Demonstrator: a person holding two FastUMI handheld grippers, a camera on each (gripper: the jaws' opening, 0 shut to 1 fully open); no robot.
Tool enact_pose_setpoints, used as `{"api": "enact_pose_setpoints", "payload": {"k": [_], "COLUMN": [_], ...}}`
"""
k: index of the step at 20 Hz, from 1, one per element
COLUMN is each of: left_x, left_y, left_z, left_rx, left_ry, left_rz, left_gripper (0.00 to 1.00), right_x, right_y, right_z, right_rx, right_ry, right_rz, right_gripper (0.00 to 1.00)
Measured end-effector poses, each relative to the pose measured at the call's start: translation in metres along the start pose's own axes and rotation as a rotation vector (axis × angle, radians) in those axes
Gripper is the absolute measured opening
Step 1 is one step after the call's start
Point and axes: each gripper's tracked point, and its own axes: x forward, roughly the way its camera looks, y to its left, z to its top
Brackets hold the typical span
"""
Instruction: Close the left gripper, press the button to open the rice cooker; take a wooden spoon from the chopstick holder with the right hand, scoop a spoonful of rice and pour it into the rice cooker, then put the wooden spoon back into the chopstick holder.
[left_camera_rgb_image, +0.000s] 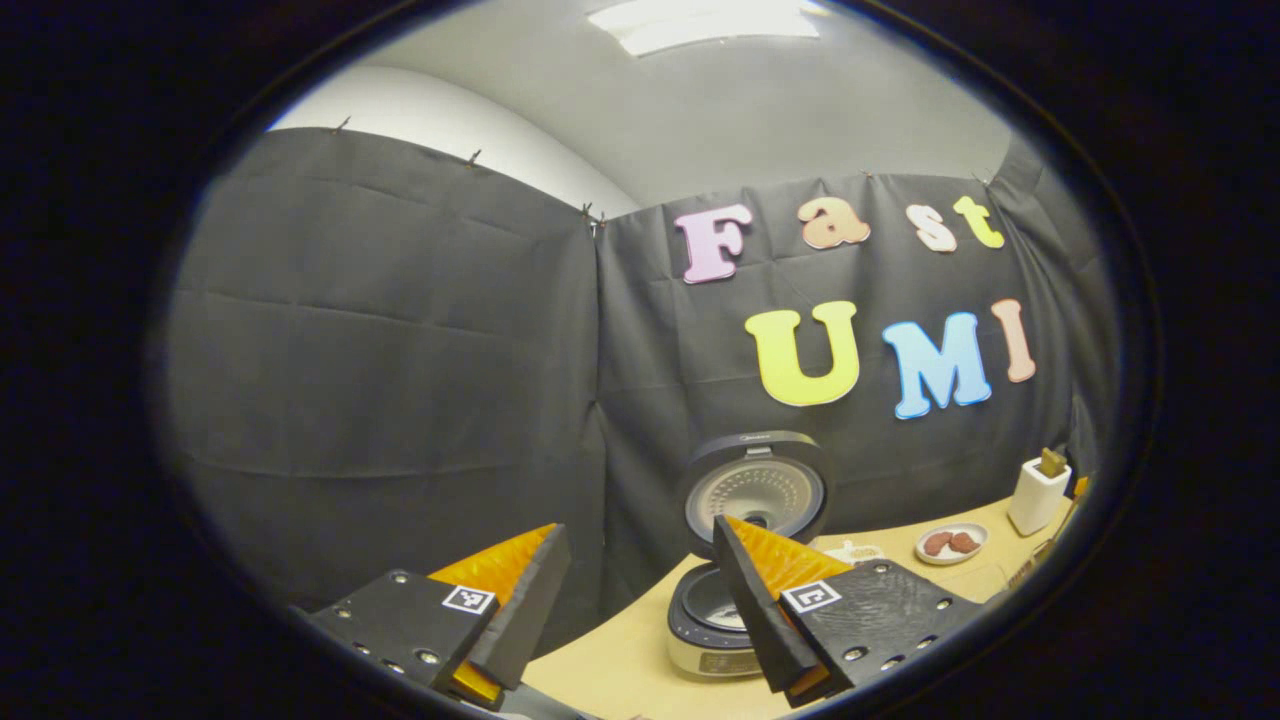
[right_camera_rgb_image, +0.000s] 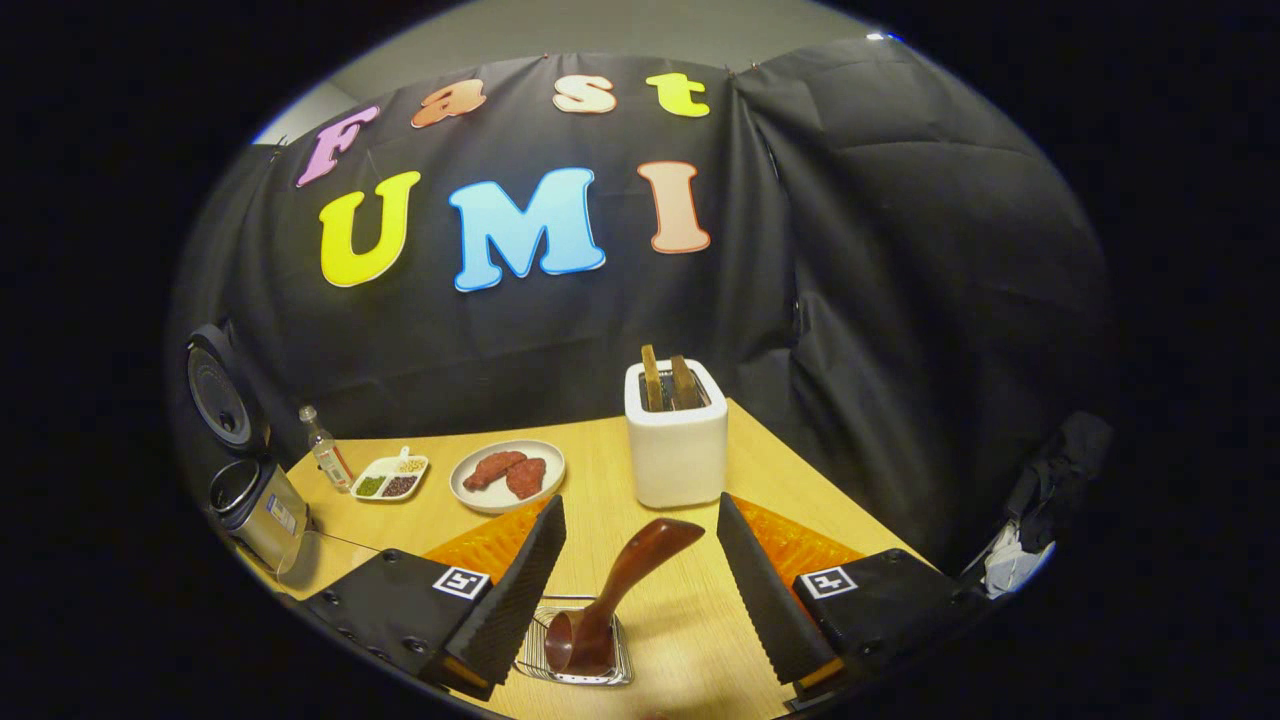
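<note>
**Spoon in the holder, right fingers spread on either side of it**

The wooden spoon (right_camera_rgb_image: 622, 590) stood in the wire chopstick holder (right_camera_rgb_image: 580, 640) on the table (right_camera_rgb_image: 700, 620), bowl down in the basket and handle leaning up and away toward the upper right, its tip ending between the two fingertips of the right gripper (right_camera_rgb_image: 640, 520). In the right gripper view the long axis of the spoon ran roughly along the gripper's own line of sight, so the fingers flanked the handle rather than crossed it. Those fingers were parted wide and touched nothing; the handle sat in the gap, a little nearer the right-hand finger at its top. The right gripper was plainly the nearer of the two, and a grasp would seem to need only a small advance before the fingers come together on the upper handle.

Beyond the spoon stood a white toaster (right_camera_rgb_image: 676, 440), a plate (right_camera_rgb_image: 507, 476) of reddish pieces, a divided dish (right_camera_rgb_image: 390, 478) and a small bottle (right_camera_rgb_image: 326, 448). The rice cooker (left_camera_rgb_image: 735, 590) stood well off to the left with its lid up, so the button step looked done. The left gripper (left_camera_rgb_image: 640, 545) hung released in front of it, holding nothing.
</note>
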Motion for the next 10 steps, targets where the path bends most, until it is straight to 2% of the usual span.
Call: {"api": "enact_pose_setpoints", "payload": {"k": [2,3,4,5,7,8,9,10], "left_x": [-0.002,-0.002,-0.003,-0.003,-0.004,-0.005,-0.005,-0.005], "left_y": [0.003,0.005,0.006,0.007,0.01,0.012,0.013,0.014], "left_z": [0.001,0.001,0.002,0.004,0.005,0.005,0.005,0.004], "left_rx": [0.01,0.013,0.014,0.014,0.022,0.028,0.032,0.035], "left_ry": [0.002,0.003,0.003,0.002,0.0,-0.001,-0.001,-0.001], "left_rz": [0.006,0.009,0.01,0.01,0.013,0.014,0.016,0.016], "left_gripper": [0.87,0.87,0.88,0.87,0.87,0.87,0.87,0.87], "right_x": [0.005,0.009,0.007,0.01,0.013,0.015,0.015,0.017], "right_y": [0.003,0.005,0.007,0.009,0.014,0.017,0.017,0.017], "right_z": [-0.02,-0.031,-0.038,-0.047,-0.058,-0.061,-0.066,-0.067], "right_rx": [0.031,0.051,0.07,0.088,0.119,0.136,0.155,0.173], "right_ry": [0.067,0.099,0.129,0.155,0.199,0.216,0.229,0.239], "right_rz": [0.012,0.019,0.026,0.032,0.048,0.057,0.059,0.059], "right_gripper": [0.97,0.92,0.96,0.93,0.8,0.83,0.69,0.61]}}
